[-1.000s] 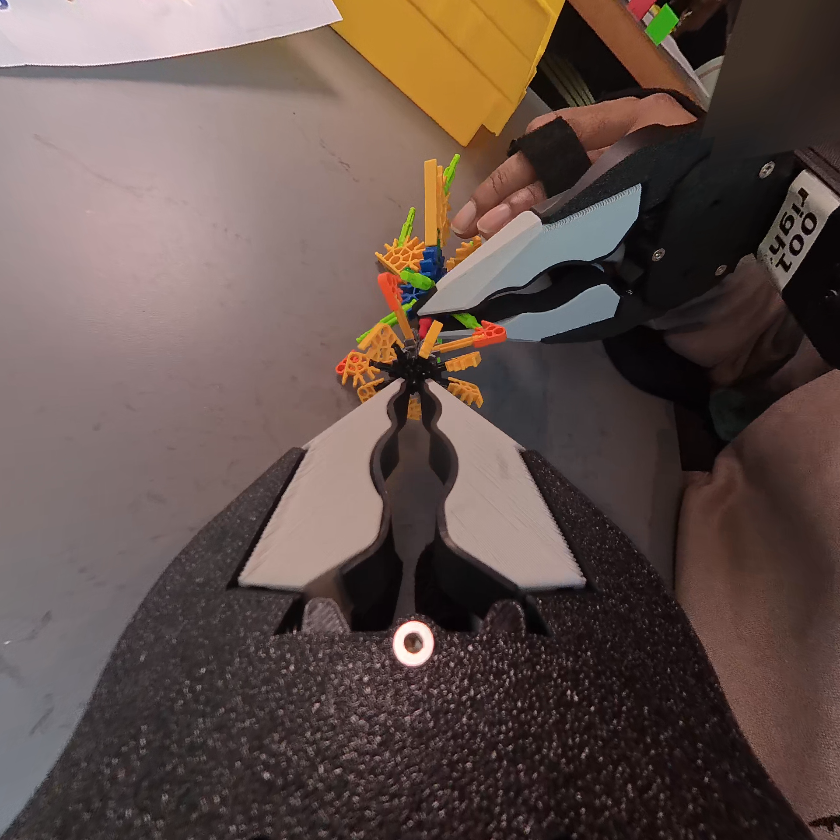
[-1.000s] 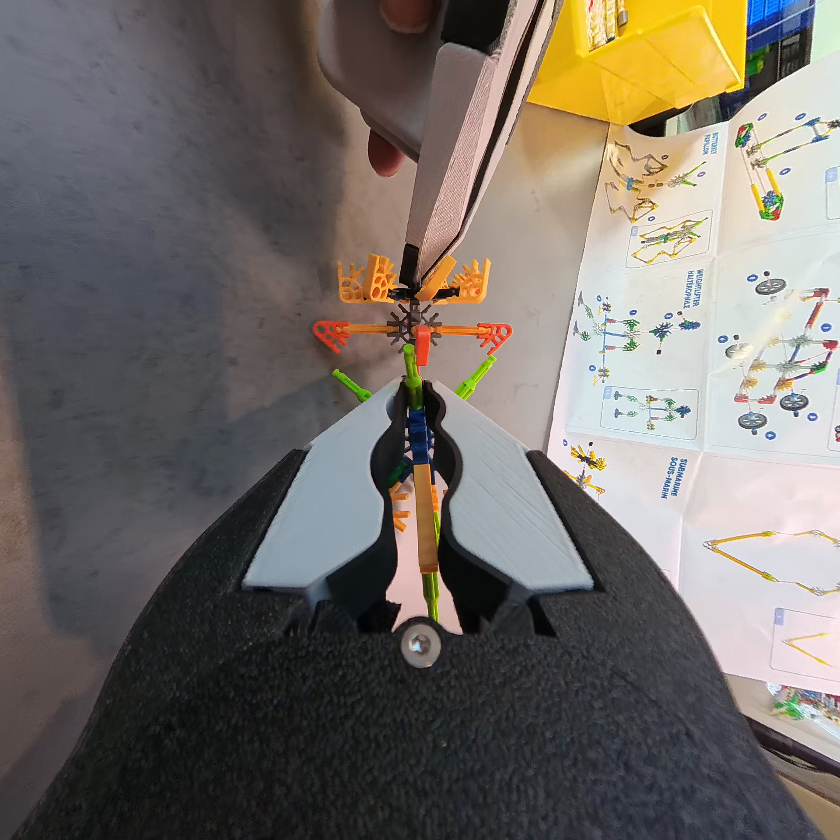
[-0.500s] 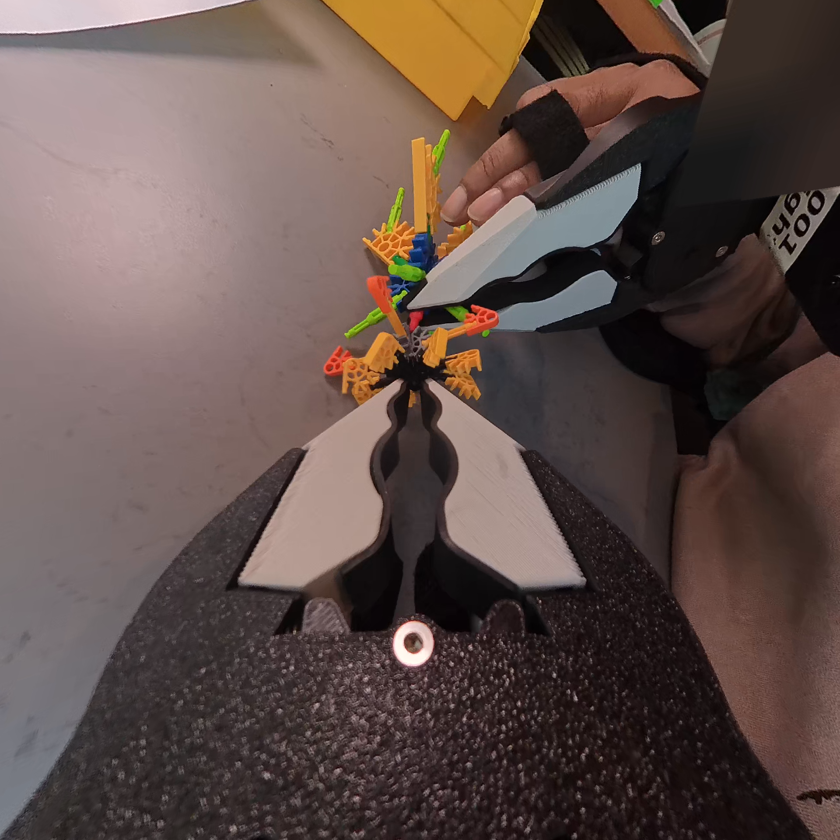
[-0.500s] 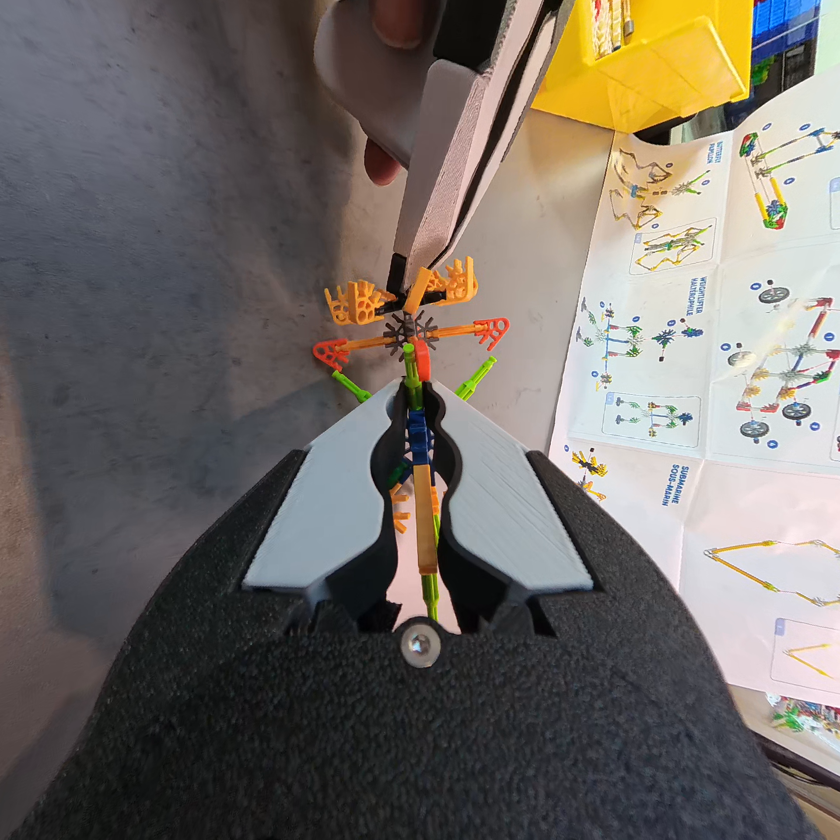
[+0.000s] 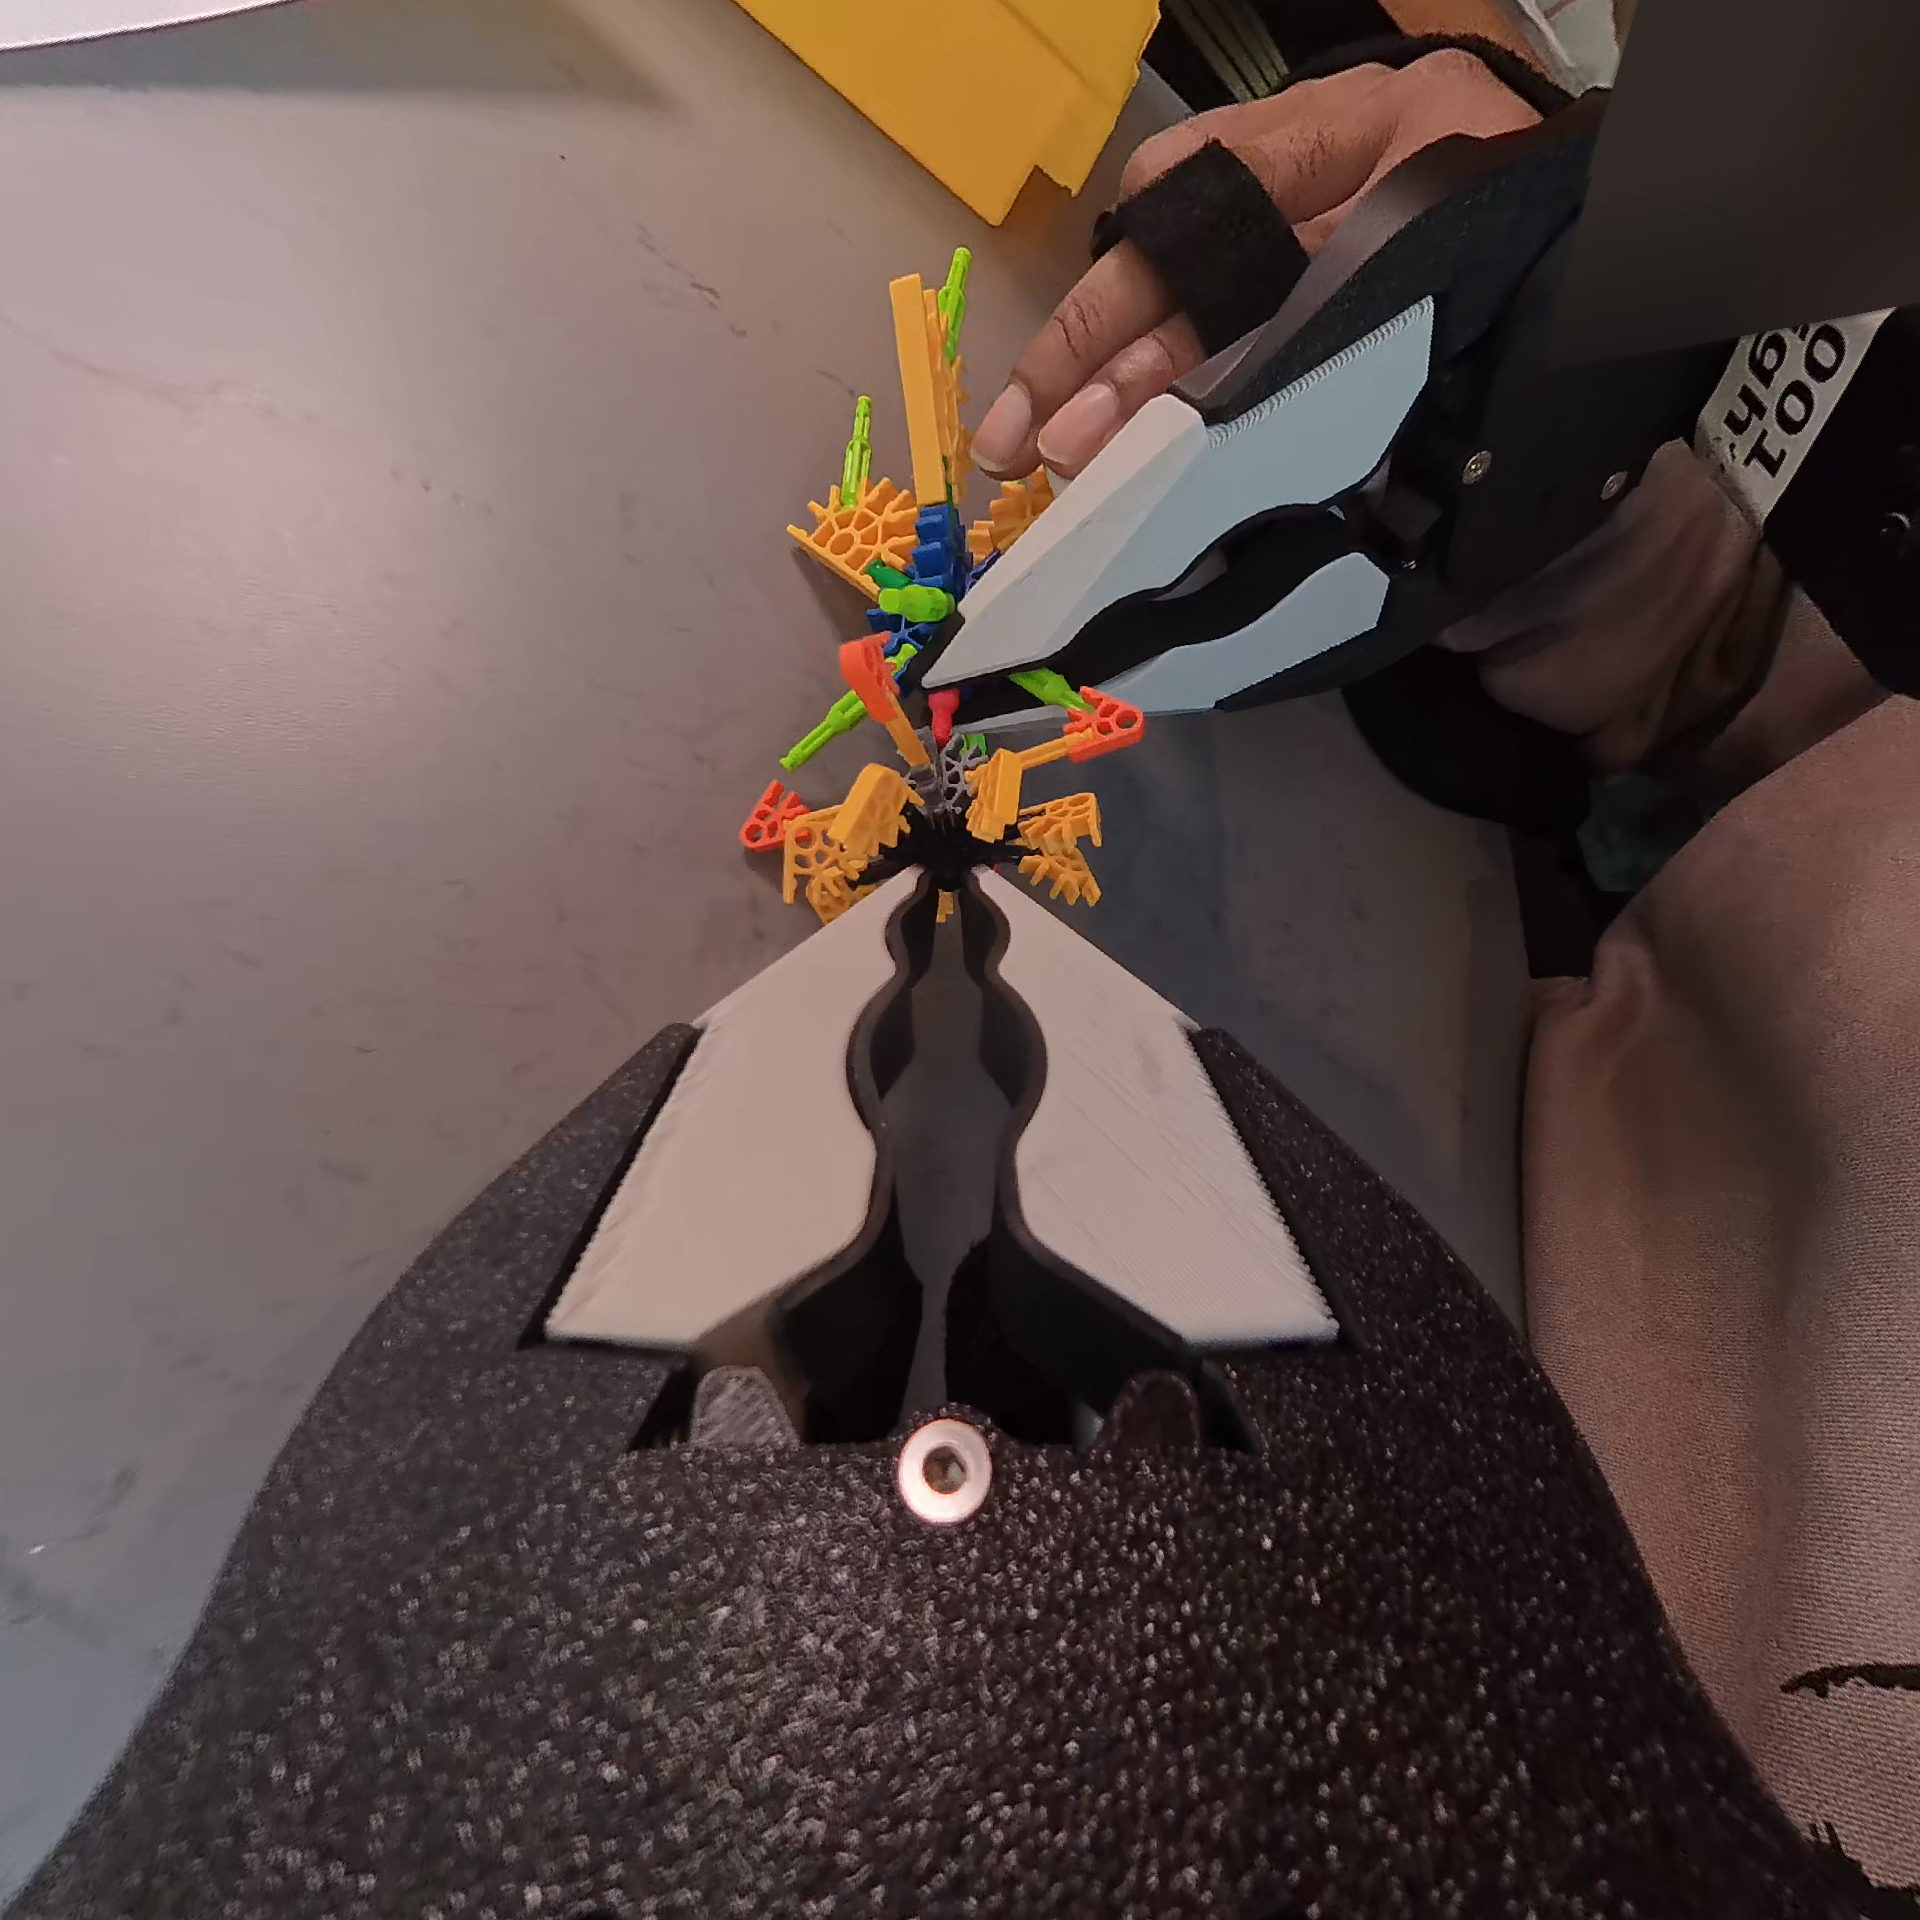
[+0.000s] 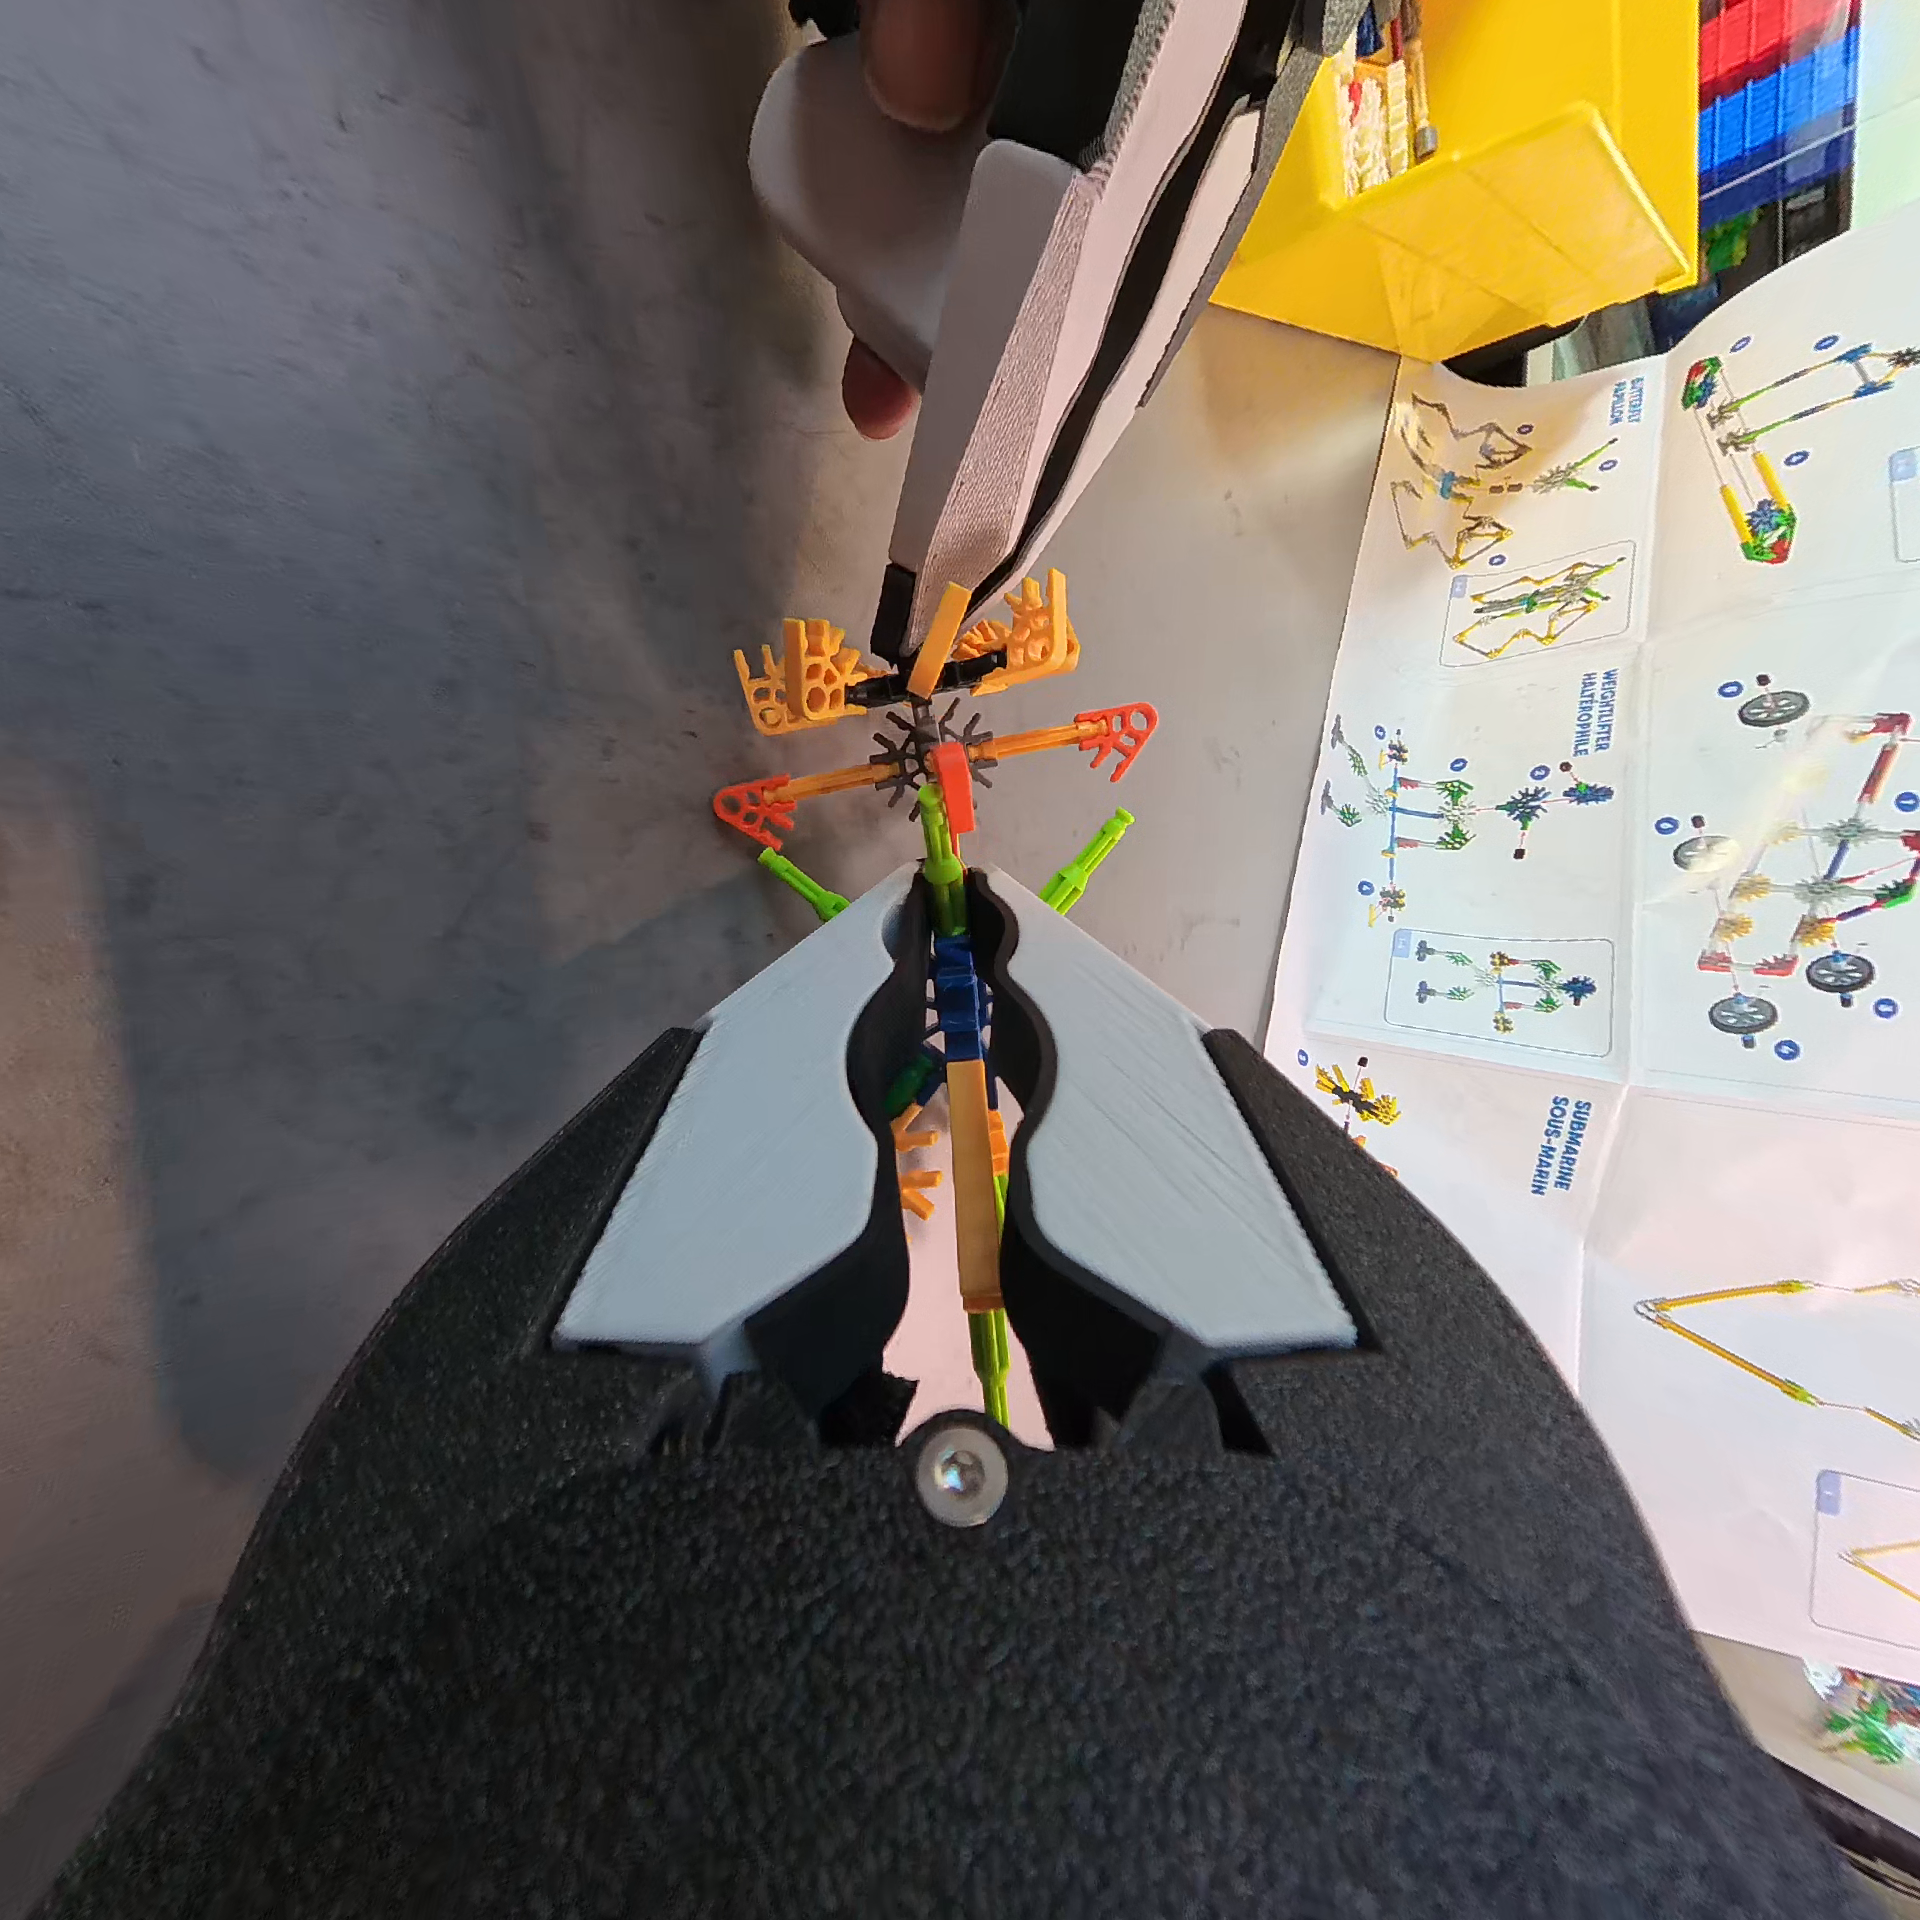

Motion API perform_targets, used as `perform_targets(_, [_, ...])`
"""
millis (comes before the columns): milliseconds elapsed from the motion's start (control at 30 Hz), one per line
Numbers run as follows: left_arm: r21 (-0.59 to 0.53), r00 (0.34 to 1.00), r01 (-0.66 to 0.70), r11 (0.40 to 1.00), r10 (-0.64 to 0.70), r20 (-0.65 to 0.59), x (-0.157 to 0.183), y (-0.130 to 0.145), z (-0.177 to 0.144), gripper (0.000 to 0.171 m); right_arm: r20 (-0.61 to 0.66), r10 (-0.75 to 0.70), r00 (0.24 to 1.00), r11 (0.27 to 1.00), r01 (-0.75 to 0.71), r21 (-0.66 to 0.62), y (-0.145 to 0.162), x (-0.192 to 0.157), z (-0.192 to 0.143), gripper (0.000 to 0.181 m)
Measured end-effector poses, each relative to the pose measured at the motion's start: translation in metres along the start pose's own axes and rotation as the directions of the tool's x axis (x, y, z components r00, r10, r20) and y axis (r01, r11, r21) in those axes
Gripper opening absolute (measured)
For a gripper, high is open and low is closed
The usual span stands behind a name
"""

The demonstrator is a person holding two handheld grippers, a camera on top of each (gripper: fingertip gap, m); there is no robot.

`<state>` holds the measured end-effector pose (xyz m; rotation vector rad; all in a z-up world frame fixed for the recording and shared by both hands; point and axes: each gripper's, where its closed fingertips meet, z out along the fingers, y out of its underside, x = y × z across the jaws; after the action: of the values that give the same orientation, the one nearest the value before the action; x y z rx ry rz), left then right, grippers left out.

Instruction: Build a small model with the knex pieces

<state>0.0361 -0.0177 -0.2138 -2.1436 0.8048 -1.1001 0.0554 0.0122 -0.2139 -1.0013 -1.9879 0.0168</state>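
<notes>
A small construction-toy model (image 5: 920,566) of yellow, orange, green and blue rods and connectors is held between both grippers above the grey table (image 5: 364,623). My left gripper (image 5: 945,883) is shut on the black connector at the model's near end, among yellow fan pieces. My right gripper (image 5: 940,691) comes in from the right and is shut on the model's middle. In the right wrist view my right gripper (image 6: 945,883) clamps the green rod and blue connector of the model (image 6: 920,748). The yellow rod runs back between its fingers. My left gripper (image 6: 914,649) grips from above.
A yellow bin (image 5: 966,94) stands at the far edge and also shows in the right wrist view (image 6: 1455,208). A white instruction sheet (image 6: 1662,831) lies to the right. A person's hand (image 5: 1143,312) holds the right gripper. Brown cloth (image 5: 1714,1143) lies at the right. Some 4 cm of space lies between my two pairs of fingers.
The model has tilted: its orange crossbar now slants, left end lower, right end higher. Both grippers keep their hold and have shifted slightly with it.
</notes>
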Motion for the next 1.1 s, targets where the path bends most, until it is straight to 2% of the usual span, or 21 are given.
perform_targets(200, [-0.008, 1.000, -0.008, 1.000, 0.008, -0.007, 0.001, 0.001, 0.000, 0.004, -0.001, -0.015, 1.000, 1.000, 0.015, -0.027, 0.005, 0.000, 0.002, 0.003])
perform_targets(300, [-0.009, 1.000, -0.006, 1.000, 0.006, -0.006, 0.001, 0.001, 0.000, 0.004, 0.005, 0.021, 1.000, 0.999, -0.021, 0.025, -0.001, 0.001, -0.002, 0.003])
perform_targets(1100, [-0.004, 1.000, -0.003, 1.000, 0.003, 0.006, -0.001, 0.000, 0.000, 0.004, 0.013, 0.018, 1.000, 1.000, -0.018, 0.019, -0.004, -0.003, -0.002, 0.003])
